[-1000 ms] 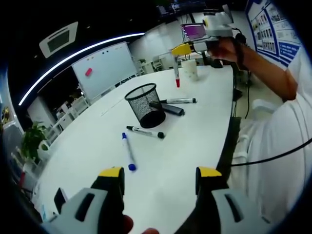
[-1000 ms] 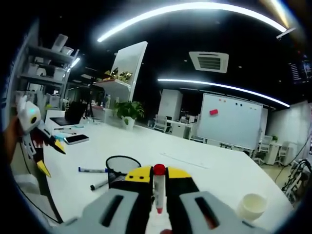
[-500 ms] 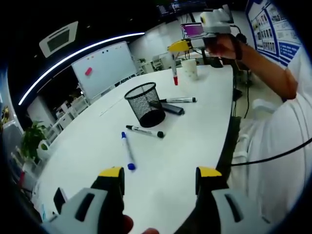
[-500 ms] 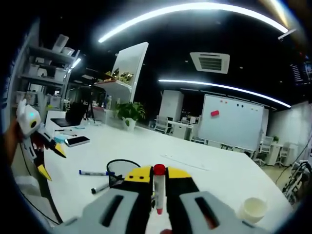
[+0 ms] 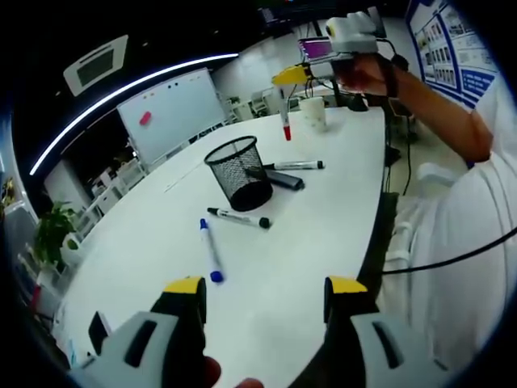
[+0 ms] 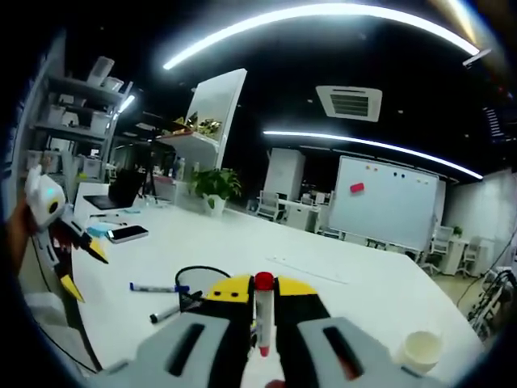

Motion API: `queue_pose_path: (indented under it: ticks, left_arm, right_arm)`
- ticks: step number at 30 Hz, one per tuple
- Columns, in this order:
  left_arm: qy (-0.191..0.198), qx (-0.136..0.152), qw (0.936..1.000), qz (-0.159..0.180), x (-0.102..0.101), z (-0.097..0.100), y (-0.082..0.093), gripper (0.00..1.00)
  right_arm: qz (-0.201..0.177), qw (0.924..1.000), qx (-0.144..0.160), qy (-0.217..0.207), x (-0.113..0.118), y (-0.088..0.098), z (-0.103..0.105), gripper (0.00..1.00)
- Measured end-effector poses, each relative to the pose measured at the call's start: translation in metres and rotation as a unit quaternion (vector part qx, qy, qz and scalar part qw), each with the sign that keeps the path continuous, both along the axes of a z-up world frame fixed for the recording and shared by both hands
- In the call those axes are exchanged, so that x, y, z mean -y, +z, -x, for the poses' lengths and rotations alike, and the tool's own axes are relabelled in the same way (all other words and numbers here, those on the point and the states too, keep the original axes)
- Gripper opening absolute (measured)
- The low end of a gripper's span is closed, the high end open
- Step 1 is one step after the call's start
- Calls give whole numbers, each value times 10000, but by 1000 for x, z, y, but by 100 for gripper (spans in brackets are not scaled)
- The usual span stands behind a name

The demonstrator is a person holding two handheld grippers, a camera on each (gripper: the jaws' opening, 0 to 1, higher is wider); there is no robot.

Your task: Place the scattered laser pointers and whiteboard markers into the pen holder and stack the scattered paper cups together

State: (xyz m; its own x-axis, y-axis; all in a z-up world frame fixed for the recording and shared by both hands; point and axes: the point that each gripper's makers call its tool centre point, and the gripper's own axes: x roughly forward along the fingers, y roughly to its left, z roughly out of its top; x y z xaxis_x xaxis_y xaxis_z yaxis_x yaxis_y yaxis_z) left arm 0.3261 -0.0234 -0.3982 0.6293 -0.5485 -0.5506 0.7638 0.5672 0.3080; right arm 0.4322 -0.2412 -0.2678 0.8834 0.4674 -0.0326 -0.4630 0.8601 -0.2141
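Observation:
A black mesh pen holder stands mid-table on the white table. Around it lie a blue marker, a black-capped marker, another marker and a dark laser pointer. A paper cup stands further off. My left gripper is open over the near table edge, holding nothing. My right gripper is shut on a red-capped marker, which hangs in the air above and beyond the holder; the same marker hangs tip-down. The cup sits at lower right.
A person's arm reaches in from the right, holding the right gripper. A phone and a laptop lie on the far side of the table. A whiteboard and a plant stand behind.
The right gripper has carried the red-capped marker slightly up and sideways towards the space above the pen holder. The left gripper and the things on the table have stayed put.

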Motion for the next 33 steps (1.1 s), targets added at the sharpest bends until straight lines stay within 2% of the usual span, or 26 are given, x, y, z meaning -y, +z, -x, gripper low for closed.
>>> queue_pose_path:
  ticks: [15, 25, 33]
  left_arm:
    - [-3, 14, 10000, -19, 1, 0, 1, 59]
    - [-42, 7, 10000, -30, 4, 1, 0, 59]
    - [-37, -7, 10000, -36, 2, 2, -1, 59]
  right_arm:
    - [-17, 10000, -21, 26, -3, 5, -9, 10]
    - [-186, 9997, -134, 69, -3, 7, -16, 10]
    - [-307, 9992, -132, 222, -19, 13, -13, 10]
